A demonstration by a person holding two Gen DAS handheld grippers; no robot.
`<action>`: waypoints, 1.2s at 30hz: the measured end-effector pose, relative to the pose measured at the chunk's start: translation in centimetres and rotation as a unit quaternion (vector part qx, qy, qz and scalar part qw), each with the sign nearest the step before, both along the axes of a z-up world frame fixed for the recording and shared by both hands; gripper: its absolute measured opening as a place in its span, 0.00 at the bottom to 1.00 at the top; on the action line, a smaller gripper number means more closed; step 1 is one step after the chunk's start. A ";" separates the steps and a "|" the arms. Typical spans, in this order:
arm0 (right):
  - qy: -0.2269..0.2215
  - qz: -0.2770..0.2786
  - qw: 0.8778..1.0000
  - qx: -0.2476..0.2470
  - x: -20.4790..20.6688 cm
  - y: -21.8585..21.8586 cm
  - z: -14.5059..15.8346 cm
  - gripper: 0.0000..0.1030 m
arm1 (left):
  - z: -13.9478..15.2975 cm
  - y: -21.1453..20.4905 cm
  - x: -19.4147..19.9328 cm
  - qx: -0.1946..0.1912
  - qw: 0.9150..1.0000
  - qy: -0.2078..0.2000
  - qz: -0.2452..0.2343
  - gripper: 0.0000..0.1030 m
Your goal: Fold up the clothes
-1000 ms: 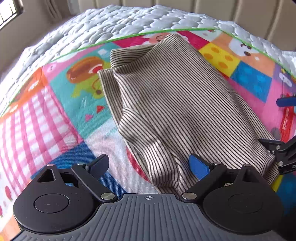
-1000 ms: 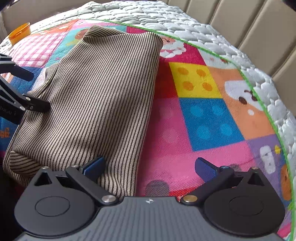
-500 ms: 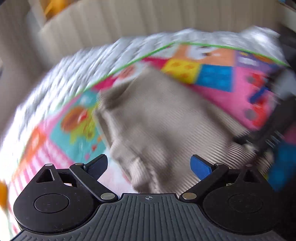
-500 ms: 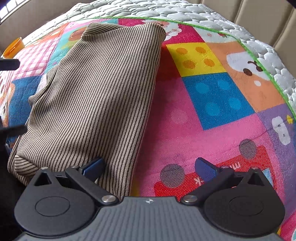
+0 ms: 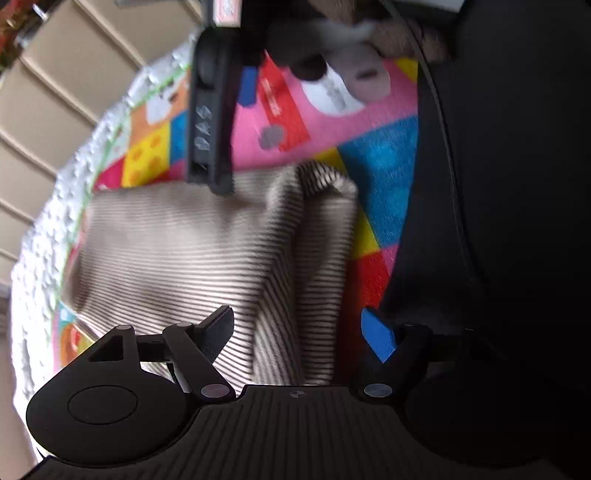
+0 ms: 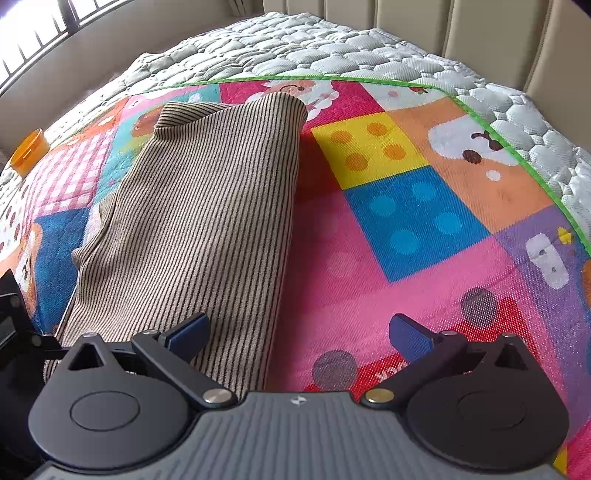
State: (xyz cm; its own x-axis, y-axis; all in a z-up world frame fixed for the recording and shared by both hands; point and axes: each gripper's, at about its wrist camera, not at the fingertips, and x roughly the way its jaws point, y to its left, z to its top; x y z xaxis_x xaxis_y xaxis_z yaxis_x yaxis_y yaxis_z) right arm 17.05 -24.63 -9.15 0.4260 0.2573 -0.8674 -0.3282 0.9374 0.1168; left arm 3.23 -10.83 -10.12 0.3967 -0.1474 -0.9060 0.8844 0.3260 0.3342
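Note:
A folded beige garment with thin dark stripes (image 6: 207, 221) lies on a colourful play mat (image 6: 406, 221). In the left wrist view a raised fold of the garment (image 5: 306, 258) runs between the fingers of my left gripper (image 5: 299, 332). Its jaws are closing, and the pads stand clear of the cloth on both sides. My right gripper (image 6: 299, 334) is open, with its left fingertip (image 6: 188, 332) over the garment's near right edge and the other over bare mat. The right gripper (image 5: 210, 122) also shows at the top of the left wrist view, above the garment's far side.
The mat lies on a white quilted cover (image 6: 332, 48), with beige padded panels (image 6: 406, 22) behind. An orange cup (image 6: 27, 151) stands at the far left. A person's dark clothing (image 5: 498, 221) fills the right of the left wrist view.
The left gripper has rolled about a quarter turn and swept along the garment to its near end, and its jaws have narrowed. The right gripper has shifted slightly and stays open.

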 end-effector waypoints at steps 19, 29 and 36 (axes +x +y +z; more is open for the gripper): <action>-0.130 0.003 0.991 0.042 -1.8 -2.3 4.7 1.00 | 2.2 1.4 4.0 -0.031 0.990 -0.089 0.100 0.29; -0.147 0.131 0.980 -0.028 -2.0 2.5 3.2 1.00 | 6.2 3.3 11.6 -0.088 0.972 -0.138 0.168 0.26; -0.125 -0.009 0.992 -0.014 5.3 2.4 0.7 1.00 | 7.6 5.3 16.3 -0.160 0.952 -0.131 0.227 0.30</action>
State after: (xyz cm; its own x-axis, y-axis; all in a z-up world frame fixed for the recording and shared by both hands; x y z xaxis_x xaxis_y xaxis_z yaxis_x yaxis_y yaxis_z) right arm 22.32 -22.26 -8.50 0.6328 0.2256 -0.7407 -0.3277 0.9447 0.0078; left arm 19.55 -5.50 -2.49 0.6919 -0.1587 -0.7043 0.5279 0.7767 0.3436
